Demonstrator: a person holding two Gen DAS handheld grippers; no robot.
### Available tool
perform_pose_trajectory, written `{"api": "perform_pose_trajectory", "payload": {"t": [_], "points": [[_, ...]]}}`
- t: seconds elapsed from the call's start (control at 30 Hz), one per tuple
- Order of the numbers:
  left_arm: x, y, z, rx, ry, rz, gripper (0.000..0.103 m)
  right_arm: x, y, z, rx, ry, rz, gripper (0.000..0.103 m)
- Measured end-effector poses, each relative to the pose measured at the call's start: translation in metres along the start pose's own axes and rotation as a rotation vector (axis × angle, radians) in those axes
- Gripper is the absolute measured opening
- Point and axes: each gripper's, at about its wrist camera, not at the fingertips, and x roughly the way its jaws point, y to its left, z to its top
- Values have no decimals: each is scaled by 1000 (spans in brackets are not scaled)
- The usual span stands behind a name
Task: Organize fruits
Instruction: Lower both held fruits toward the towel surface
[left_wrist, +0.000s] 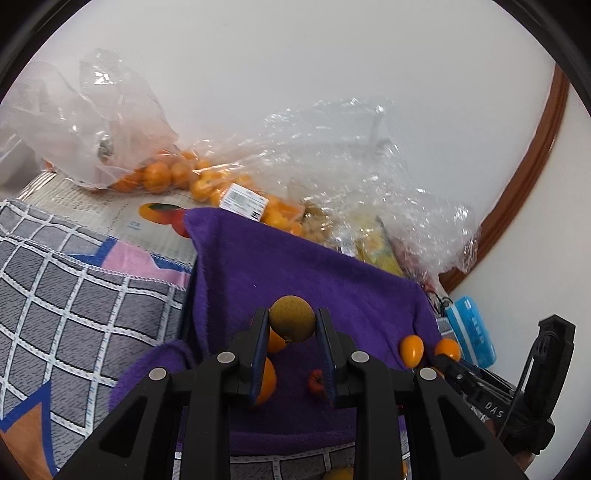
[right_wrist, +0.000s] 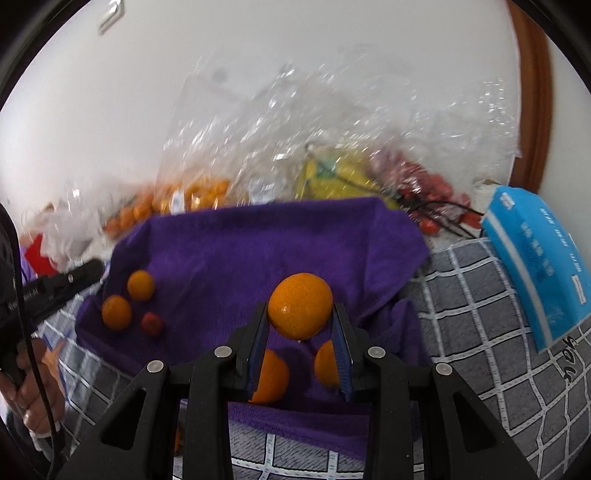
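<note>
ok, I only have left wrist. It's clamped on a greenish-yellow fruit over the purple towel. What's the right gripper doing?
Observer: The right gripper is shut on an orange, also above the purple towel.
Operator: What's past the towel on the right? I just see a blue edge.
Observer: A blue tissue pack lying on the checked cloth.
Operator: Anything red in the bags?
Observer: Yes, red fruit under clear plastic beside the bananas.

Loose round orange fruits (right_wrist: 116, 312) on purple towel (right_wrist: 258, 251), atop grid-patterned grey cloth (right_wrist: 480, 350); clear plastic fruit bags (right_wrist: 314, 147) behind; blue tissue pack (right_wrist: 535, 266) right.
</note>
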Motion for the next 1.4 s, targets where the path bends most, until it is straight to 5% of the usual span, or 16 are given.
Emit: {"api": "perform_pose_trajectory", "payload": {"t": [0.77, 1.4], "points": [[31, -26, -23, 179, 47, 106, 24, 8, 10, -8, -89, -8, -57, 34], [31, -24, -24, 167, 52, 106, 25, 7, 12, -8, -104, -23, -75, 37]]}}
